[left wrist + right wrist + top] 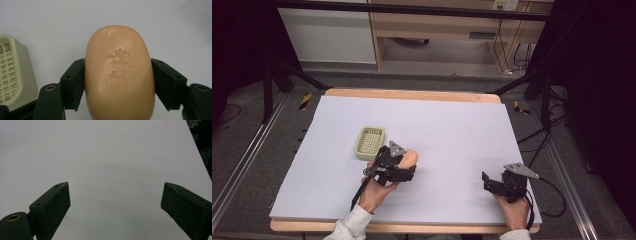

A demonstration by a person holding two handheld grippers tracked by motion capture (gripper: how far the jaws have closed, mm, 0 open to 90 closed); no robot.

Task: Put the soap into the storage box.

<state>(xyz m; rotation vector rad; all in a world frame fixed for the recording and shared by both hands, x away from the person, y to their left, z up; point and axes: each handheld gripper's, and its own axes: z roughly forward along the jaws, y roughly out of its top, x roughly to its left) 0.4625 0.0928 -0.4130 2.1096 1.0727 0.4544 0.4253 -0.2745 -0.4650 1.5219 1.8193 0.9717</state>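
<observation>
An oval peach-coloured bar of soap point(119, 72) with stamped characters on its face sits between the two black jaws of my left gripper point(117, 83), which is shut on its sides. From above, the soap point(410, 158) pokes out past the left gripper point(404, 167) near the middle of the table. A pale green soap dish point(370, 142) with a slotted grid floor lies just left of it, and its corner point(12, 75) shows at the left edge of the left gripper view. My right gripper point(490, 183) rests open at the front right, its jaws point(113, 207) wide apart over bare surface.
The white sheet point(452, 130) covers a wooden table whose edge point(412, 94) shows at the back. Cables point(552, 200) trail off the right side. A wooden cabinet point(437, 30) and dark frame legs stand beyond the table.
</observation>
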